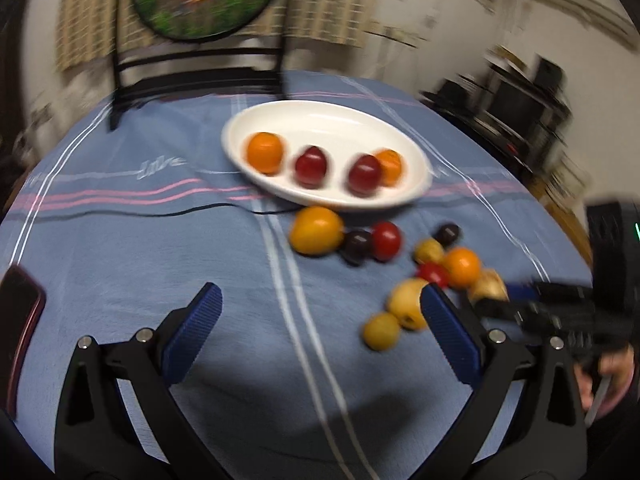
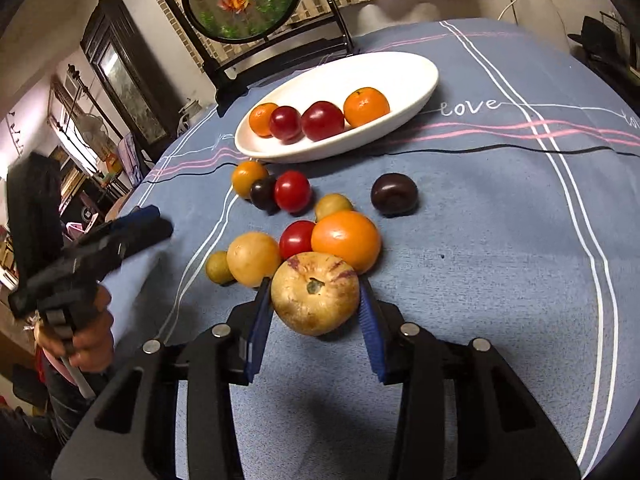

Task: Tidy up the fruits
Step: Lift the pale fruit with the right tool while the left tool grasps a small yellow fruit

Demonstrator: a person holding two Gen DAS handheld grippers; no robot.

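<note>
A white oval dish (image 2: 408,68) holds two oranges and two red plums; it also shows in the left wrist view (image 1: 360,120). Several loose fruits lie on the blue cloth in front of it. My right gripper (image 2: 314,292) has its jaws around a pale tan round fruit (image 2: 316,292); the pads sit at its sides with thin gaps, and the fruit rests on the cloth. An orange (image 2: 346,240) and a red fruit (image 2: 296,238) lie just behind it. My left gripper (image 1: 320,300) is open and empty above the cloth, left of the fruit cluster (image 1: 404,304).
A dark plum (image 2: 394,194) lies alone to the right. A round picture on a black stand (image 2: 244,0) is at the table's far edge. A thin black cable (image 2: 520,148) crosses the cloth. A dark phone (image 1: 18,320) lies at the left.
</note>
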